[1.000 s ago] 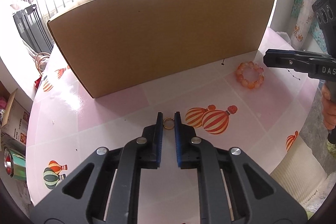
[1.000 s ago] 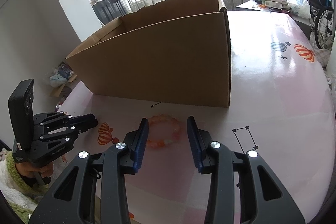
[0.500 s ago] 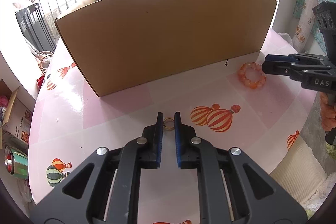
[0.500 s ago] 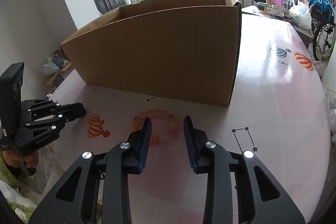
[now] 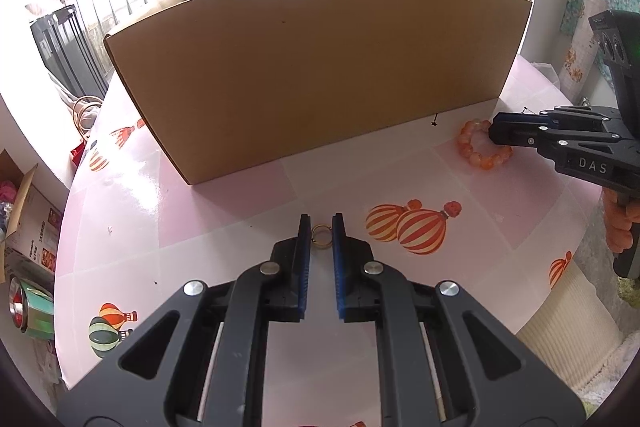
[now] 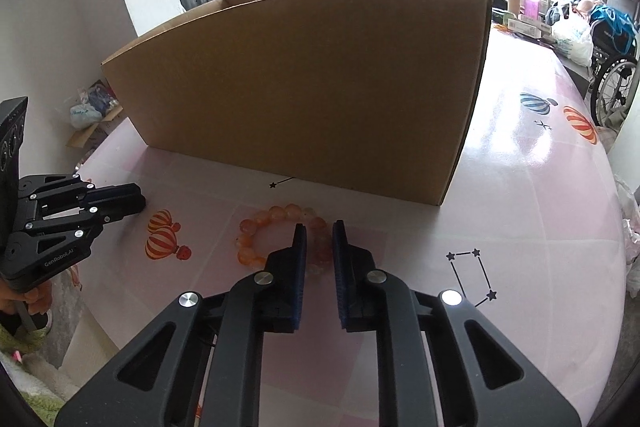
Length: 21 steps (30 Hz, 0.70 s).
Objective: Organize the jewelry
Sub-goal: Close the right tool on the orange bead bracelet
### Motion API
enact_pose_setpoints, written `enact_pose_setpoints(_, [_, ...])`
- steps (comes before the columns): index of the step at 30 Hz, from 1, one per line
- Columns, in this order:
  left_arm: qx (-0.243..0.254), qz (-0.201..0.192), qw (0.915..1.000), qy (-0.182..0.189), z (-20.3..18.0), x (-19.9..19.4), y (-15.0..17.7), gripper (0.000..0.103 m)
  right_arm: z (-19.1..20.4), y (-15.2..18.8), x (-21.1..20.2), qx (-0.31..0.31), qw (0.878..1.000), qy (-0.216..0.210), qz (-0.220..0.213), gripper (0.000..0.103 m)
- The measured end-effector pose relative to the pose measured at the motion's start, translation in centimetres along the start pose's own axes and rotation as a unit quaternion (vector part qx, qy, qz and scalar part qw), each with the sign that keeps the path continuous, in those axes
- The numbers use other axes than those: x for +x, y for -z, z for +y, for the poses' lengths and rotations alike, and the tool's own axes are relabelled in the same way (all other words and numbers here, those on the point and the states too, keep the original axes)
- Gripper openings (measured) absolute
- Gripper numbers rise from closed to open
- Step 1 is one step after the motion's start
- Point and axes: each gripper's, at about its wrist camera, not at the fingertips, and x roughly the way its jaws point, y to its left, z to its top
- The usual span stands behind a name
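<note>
A small gold ring point(image 5: 321, 236) sits between the blue pads of my left gripper point(image 5: 321, 227), which is shut on it above the pink table point(image 5: 240, 211). An orange bead bracelet point(image 6: 264, 227) lies on the table in front of the brown cardboard box point(image 6: 312, 87). My right gripper point(image 6: 319, 231) has closed its jaws around the bracelet's right side. In the left wrist view the bracelet point(image 5: 480, 157) shows at the right gripper's tip point(image 5: 500, 135). The left gripper also shows in the right wrist view point(image 6: 136, 201).
The open-topped box point(image 5: 304, 75) stands across the back of the round table with balloon prints point(image 5: 408, 227). Table edges fall off left and right. A wheelchair point(image 6: 612, 75) and bags stand beyond the right side.
My right gripper's jaws have narrowed from wide open onto the bracelet's right side. My left gripper has kept the ring and risen slightly, so the box looks lower.
</note>
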Motion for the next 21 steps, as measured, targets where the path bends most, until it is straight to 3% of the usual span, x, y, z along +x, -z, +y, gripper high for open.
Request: enact_pose_setpoints(21, [-0.012,-0.029,0.9995,-0.004,0.7,-2.5,-0.1,0.010,1.4,-1.0,-3.9,-0.013,0.999,-0.020,-0.043,0.010])
